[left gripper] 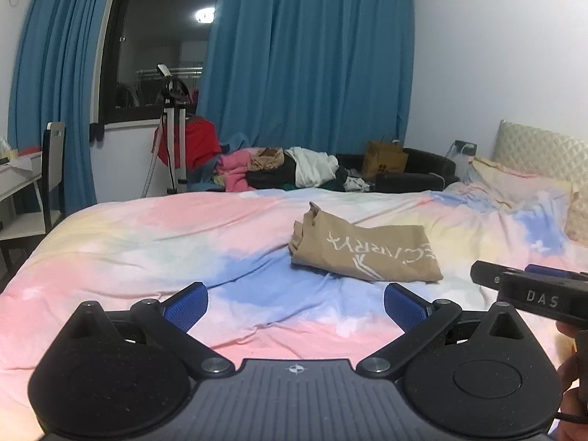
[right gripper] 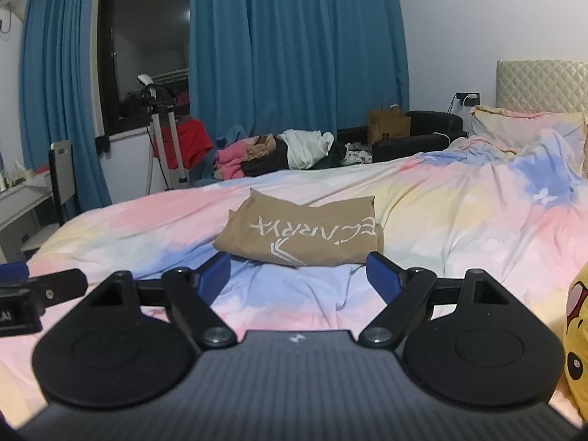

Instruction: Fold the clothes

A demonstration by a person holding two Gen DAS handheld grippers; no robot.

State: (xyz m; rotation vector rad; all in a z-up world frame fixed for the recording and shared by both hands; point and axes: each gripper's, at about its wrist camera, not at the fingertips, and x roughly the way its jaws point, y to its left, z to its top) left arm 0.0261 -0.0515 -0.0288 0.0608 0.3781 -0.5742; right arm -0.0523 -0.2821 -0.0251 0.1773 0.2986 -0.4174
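A tan garment (left gripper: 362, 250) with white lettering lies folded into a compact rectangle on the pastel bedspread (left gripper: 183, 235). It also shows in the right wrist view (right gripper: 301, 233), just beyond my right gripper. My left gripper (left gripper: 296, 303) is open and empty, held above the bed, short of the garment and to its left. My right gripper (right gripper: 298, 275) is open and empty, its fingertips close to the garment's near edge. The right gripper also shows at the right edge of the left wrist view (left gripper: 529, 290).
A heap of unfolded clothes (left gripper: 283, 169) lies beyond the bed's far edge, by blue curtains. A tripod (left gripper: 172, 139), a chair (left gripper: 53, 169) and a desk stand at the left. Pillows (right gripper: 522, 125) and headboard are at the right. A yellow plush toy (right gripper: 577, 338) lies near right.
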